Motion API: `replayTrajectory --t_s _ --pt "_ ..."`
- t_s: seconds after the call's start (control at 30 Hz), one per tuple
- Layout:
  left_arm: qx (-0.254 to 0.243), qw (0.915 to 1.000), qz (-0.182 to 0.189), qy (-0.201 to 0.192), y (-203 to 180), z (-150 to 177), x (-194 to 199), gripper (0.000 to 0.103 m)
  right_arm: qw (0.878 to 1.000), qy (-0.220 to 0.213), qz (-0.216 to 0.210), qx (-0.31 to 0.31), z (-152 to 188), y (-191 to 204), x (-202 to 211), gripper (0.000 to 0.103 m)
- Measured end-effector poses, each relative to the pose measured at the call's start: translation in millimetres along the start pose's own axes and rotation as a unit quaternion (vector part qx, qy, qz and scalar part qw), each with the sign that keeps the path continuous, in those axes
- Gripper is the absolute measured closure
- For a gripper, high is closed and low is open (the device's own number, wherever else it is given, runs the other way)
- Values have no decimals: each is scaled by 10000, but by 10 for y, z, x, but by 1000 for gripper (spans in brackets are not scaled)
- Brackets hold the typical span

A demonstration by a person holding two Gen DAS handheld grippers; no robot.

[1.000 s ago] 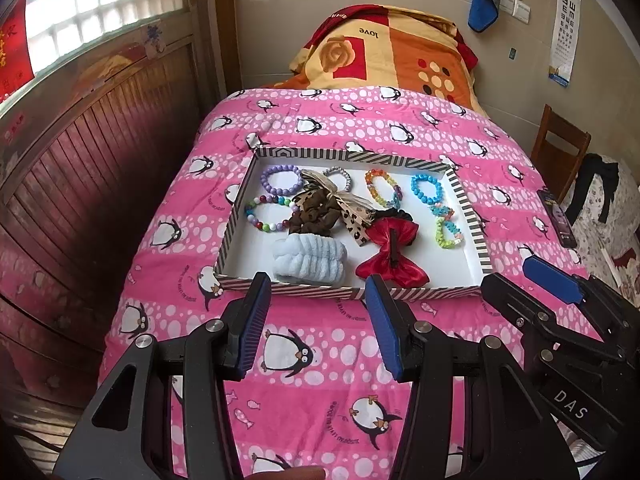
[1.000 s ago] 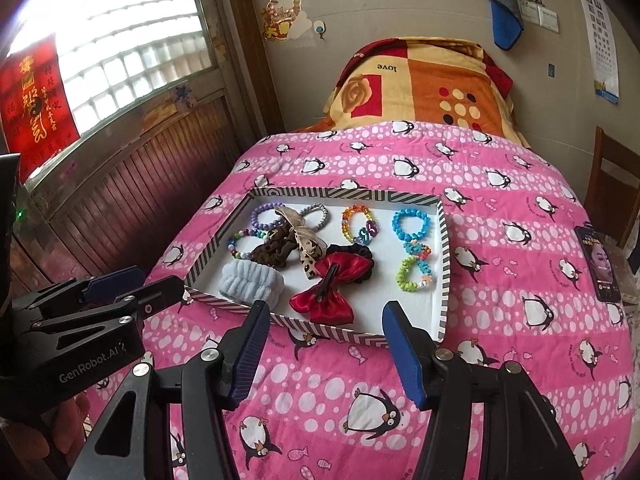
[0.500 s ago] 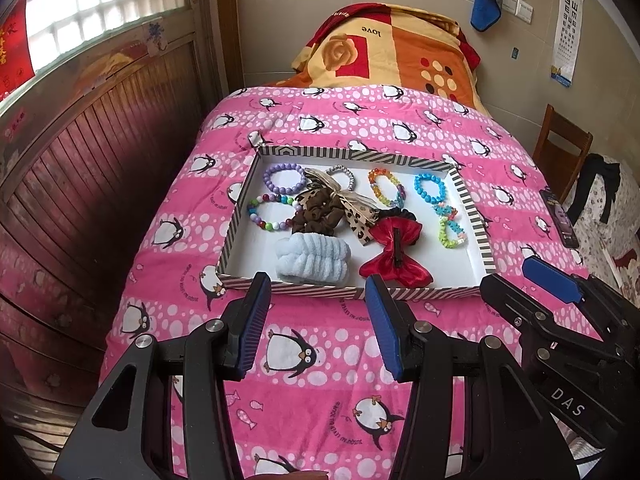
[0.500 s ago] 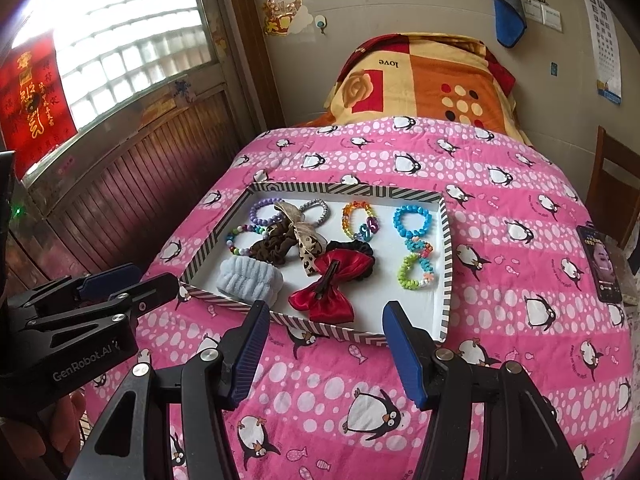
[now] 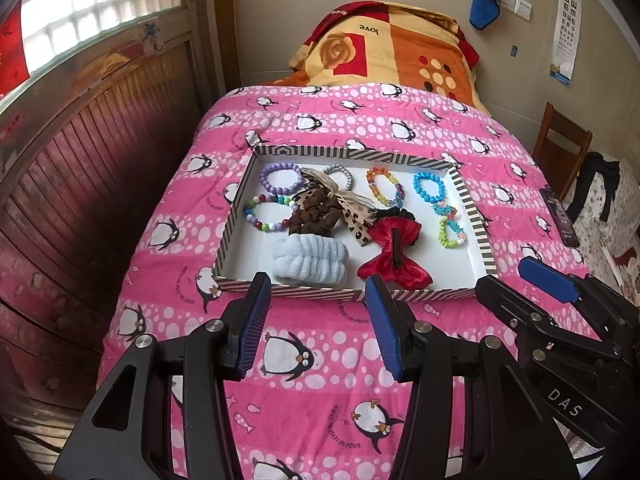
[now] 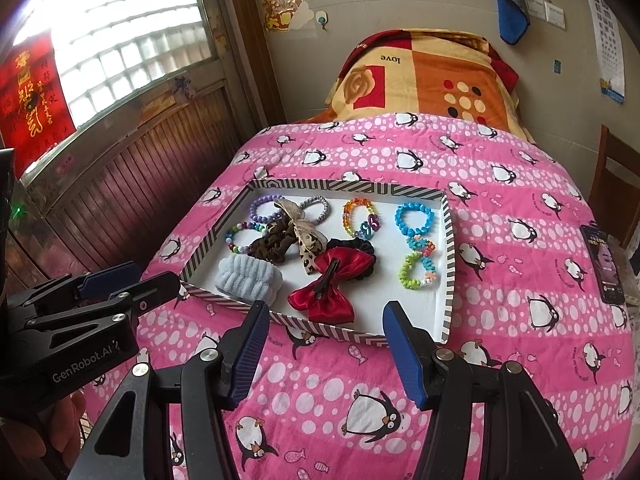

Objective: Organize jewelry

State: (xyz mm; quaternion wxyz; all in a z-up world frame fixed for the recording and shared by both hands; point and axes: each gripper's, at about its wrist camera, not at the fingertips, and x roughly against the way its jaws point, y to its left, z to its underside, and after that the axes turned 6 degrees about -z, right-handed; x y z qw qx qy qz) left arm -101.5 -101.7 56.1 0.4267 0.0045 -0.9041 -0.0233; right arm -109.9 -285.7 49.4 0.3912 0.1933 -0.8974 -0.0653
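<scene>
Left wrist view shows us the tray (image 5: 466,196) on the bed (image 5: 320,360), holding bracelets, scrunchies and a red bow (image 5: 394,258). Our left gripper (image 5: 316,320) and right gripper (image 6: 324,348) hang short of the tray's near edge, fingers wide apart, nothing between them. We judge everything light: the bow and the blue scrunchie (image 5: 310,258) soft, best pinched mid-body; the bead bracelets slippery, best taken across one side of the loop.

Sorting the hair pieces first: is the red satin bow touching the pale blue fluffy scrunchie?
Apart. The right wrist view shows bare white tray floor between the red satin bow and the pale blue fluffy scrunchie.
</scene>
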Motion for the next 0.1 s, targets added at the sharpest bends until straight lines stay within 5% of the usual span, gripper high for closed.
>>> replayTrajectory --t_s 0.1 --pt "-20 10000 19 41 9 -1 -46 54 10000 20 -8 -22 5 -57 -25 46"
